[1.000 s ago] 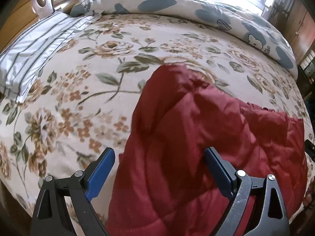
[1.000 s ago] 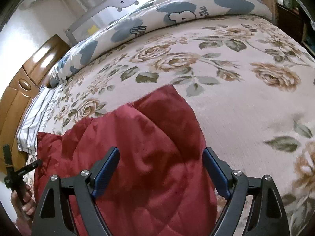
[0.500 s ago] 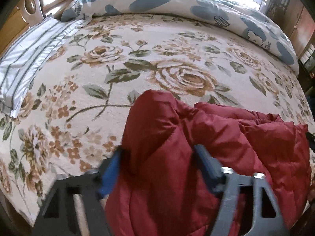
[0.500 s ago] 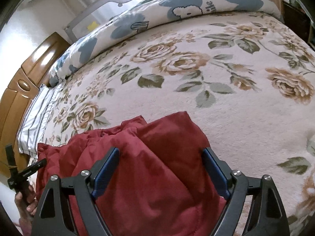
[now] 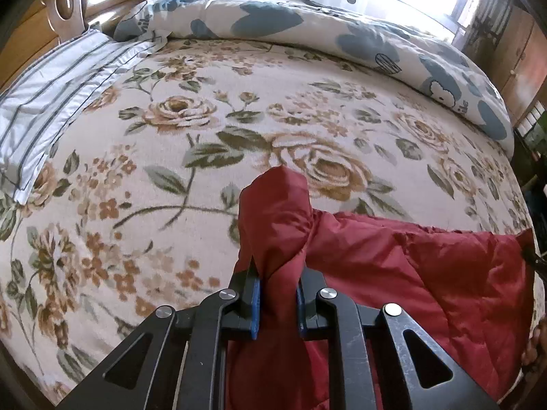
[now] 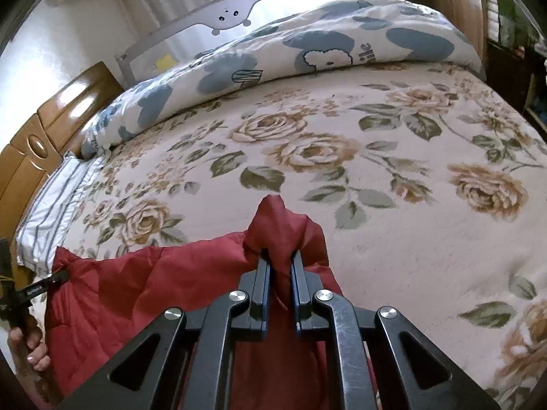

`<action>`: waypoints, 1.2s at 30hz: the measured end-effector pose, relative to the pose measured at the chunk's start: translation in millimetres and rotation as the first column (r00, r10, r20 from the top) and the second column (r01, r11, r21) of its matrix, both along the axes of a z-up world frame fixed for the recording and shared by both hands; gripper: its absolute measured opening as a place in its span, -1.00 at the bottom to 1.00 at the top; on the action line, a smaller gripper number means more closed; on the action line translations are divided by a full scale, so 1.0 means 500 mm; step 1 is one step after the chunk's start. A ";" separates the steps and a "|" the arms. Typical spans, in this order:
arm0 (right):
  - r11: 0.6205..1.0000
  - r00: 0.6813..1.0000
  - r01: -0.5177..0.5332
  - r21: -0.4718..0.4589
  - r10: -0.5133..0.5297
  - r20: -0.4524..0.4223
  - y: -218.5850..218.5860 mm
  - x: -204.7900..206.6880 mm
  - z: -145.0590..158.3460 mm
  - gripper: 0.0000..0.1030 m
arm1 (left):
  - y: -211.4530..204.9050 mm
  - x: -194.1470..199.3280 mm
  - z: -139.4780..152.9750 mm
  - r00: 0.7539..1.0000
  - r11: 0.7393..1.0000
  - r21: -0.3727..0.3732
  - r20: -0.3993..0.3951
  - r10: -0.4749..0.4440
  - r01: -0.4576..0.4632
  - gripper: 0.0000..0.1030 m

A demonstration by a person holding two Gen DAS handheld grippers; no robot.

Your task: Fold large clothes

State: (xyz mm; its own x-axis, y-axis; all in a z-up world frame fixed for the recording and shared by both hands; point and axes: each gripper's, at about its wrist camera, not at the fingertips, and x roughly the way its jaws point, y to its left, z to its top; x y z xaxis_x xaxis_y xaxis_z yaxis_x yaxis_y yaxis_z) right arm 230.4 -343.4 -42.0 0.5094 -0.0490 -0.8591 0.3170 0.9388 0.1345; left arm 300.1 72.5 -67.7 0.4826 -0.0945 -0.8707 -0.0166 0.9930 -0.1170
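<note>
A red quilted garment lies at the near edge of the bed, one corner bunched into a peak. My left gripper has its jaws closing on that peak, and the blue pads press the red cloth. In the right wrist view the same garment spreads to the left. My right gripper has its jaws closing tight on the other bunched corner. The garment hangs stretched between the two grippers. The left gripper's tip shows at the garment's far left corner, with a hand below it.
A floral blanket covers the bed. A rolled blue-and-white duvet runs along the far side under a grey bed rail. A striped pillow lies by the wooden headboard. Wooden cupboards stand at the right.
Both grippers went from wide open over the flat garment to shut, each pinching a corner into a peak. The garment's far edge has been drawn toward me, baring more blanket.
</note>
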 end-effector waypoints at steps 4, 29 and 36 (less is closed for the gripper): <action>0.999 0.999 0.022 -0.029 -0.023 -0.041 -0.007 0.012 -0.039 -0.83 | -0.003 0.028 -0.042 0.999 1.000 -0.008 -0.047 0.011 -0.011 -0.72; 0.997 0.992 0.078 -0.020 -0.079 -0.096 -0.026 -0.012 -0.085 -0.48 | 0.015 -0.105 0.030 1.000 1.000 -0.004 0.025 -0.012 0.012 0.23; 0.999 0.998 0.053 -0.003 -0.053 -0.022 0.002 -0.064 -0.023 -0.10 | 0.007 -0.178 0.053 0.998 1.000 0.011 0.051 -0.021 0.021 0.23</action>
State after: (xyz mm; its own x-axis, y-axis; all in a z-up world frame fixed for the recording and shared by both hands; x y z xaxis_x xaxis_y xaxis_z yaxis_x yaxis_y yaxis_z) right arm 198.1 -342.2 -53.4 0.4870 -0.0775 -0.8700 0.3692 0.9209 0.1247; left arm 211.1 76.1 -41.4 0.5243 -0.0964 -0.8460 0.0100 0.9942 -0.1071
